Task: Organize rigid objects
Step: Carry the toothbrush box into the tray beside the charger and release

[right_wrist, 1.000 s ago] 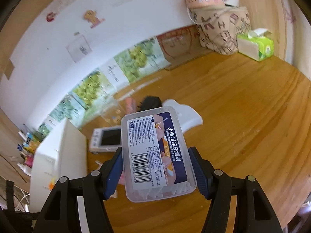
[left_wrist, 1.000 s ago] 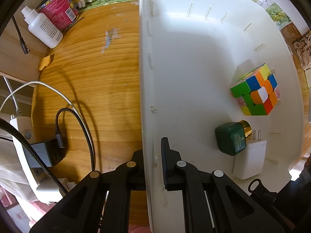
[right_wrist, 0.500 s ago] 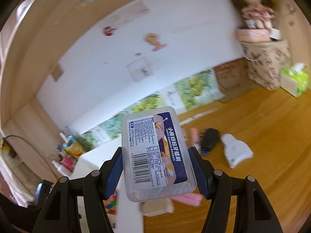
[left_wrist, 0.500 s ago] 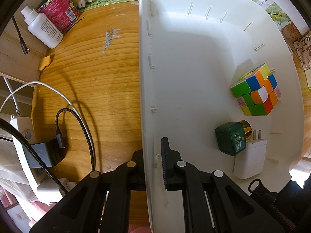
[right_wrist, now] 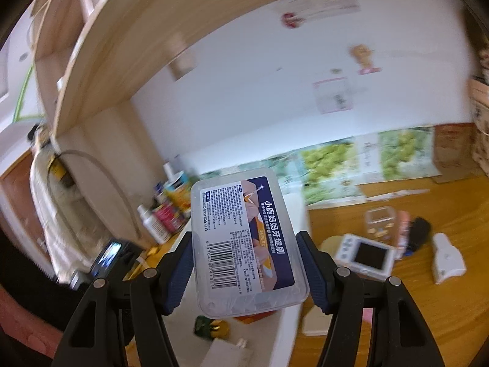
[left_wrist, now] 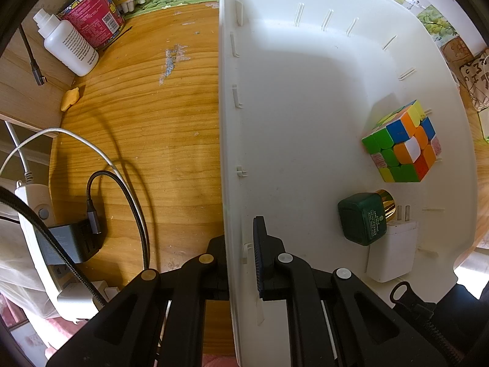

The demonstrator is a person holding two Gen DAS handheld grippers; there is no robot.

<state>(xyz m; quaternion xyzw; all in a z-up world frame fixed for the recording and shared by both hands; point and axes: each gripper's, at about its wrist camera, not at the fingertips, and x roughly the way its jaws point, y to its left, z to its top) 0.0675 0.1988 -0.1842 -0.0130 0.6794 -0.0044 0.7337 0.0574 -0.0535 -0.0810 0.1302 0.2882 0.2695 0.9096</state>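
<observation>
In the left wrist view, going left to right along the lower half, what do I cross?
White power strip → grey charger block → black braided cable → bare wooden desk → white bin wall, pinched by the left hand-held gripper → green box → white plug adapter.

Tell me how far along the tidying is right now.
Done: a puzzle cube, green bottle and white charger sit in the white bin. In hand: the right gripper holds a clear plastic box; the left gripper clamps the bin's wall. Left: several items on the desk.
</observation>
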